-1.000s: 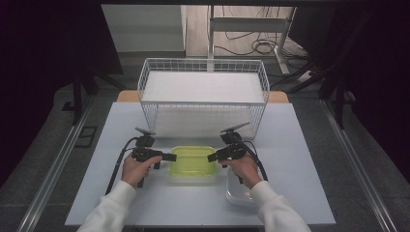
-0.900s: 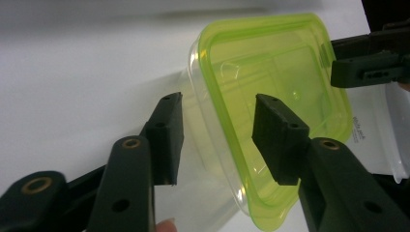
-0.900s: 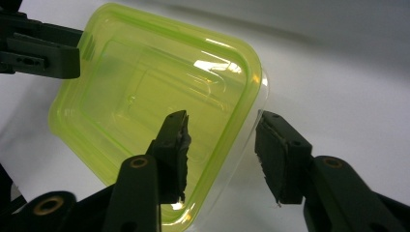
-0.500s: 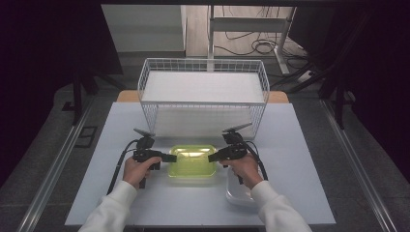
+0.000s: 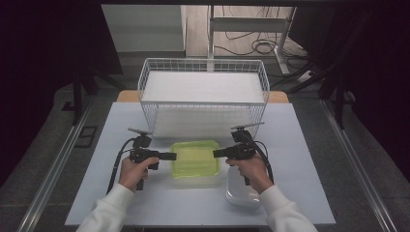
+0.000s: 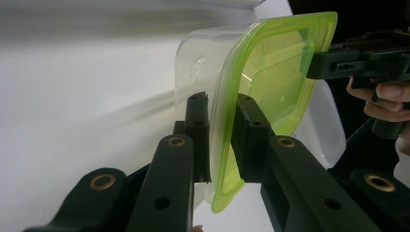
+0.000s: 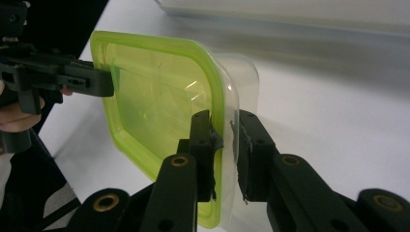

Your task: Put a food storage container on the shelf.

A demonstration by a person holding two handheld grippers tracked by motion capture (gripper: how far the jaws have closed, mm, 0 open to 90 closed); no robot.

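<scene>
**Lidded box gripped at both ends**

High view: seen on the table (image 5: 300,145), in front of the wire basket (image 5: 203,92) — a clear box (image 5: 196,180) with a green lid (image 5: 196,157), held between the left gripper (image 5: 169,155) at its left end and the right gripper (image 5: 218,153) at its right. Just right of the box and nearer the person, a white tub (image 5: 239,193), partly under the right hand (image 5: 251,166). Left hand (image 5: 136,169) wrapped round its gripper's handle.

Left gripper view: jaws just been closing, now narrow and pinched on the lid (image 6: 270,82) rim, one pad on each face. Box (image 6: 203,63) seen side-on, lid to the right, clear body to the left. Farther off, the right gripper (image 6: 319,65) clamped on the opposite edge; the tub (image 6: 321,125) behind.

Right gripper view: jaws likewise just been closing — now tight on the rim where lid (image 7: 154,96) met box (image 7: 241,92), the edge between the pads. Across the lid, the left gripper (image 7: 109,79) biting the far edge.
</scene>
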